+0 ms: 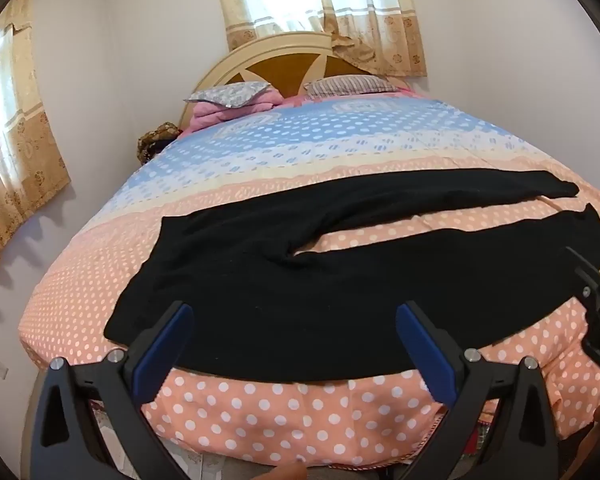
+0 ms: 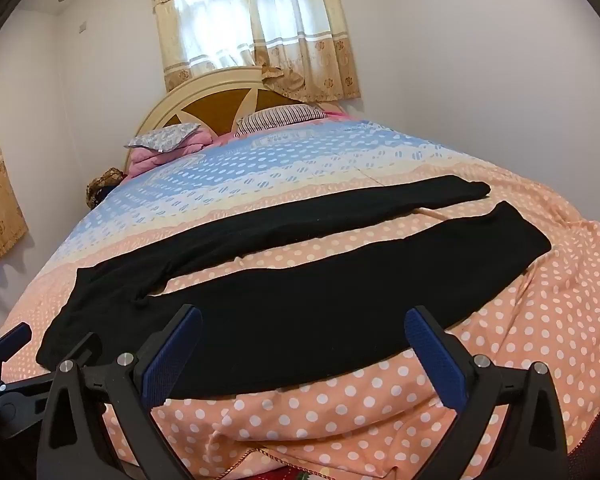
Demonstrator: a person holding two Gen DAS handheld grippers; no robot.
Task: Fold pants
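Black pants (image 1: 300, 280) lie flat across the near part of the bed (image 1: 260, 412), waistband to the left, both legs stretched to the right with a gap between them. My left gripper (image 1: 296, 344) hovers open over the near edge of the pants' seat, nothing between its blue pads (image 1: 162, 344). In the right wrist view the pants (image 2: 300, 312) show again. My right gripper (image 2: 304, 352) is open above the near leg, empty. The right gripper (image 1: 596, 300) shows at the right edge of the left wrist view, and the left gripper (image 2: 8, 364) at the other view's left edge.
The bed wears a peach polka-dot and blue cover (image 2: 260, 168). Pillows (image 1: 236, 94) and a pink folded blanket (image 1: 220, 114) lie by the headboard (image 1: 284, 64). Curtained windows (image 1: 316, 8) are behind and to the left. A dark bundle (image 1: 156, 144) sits beside the bed's far left corner.
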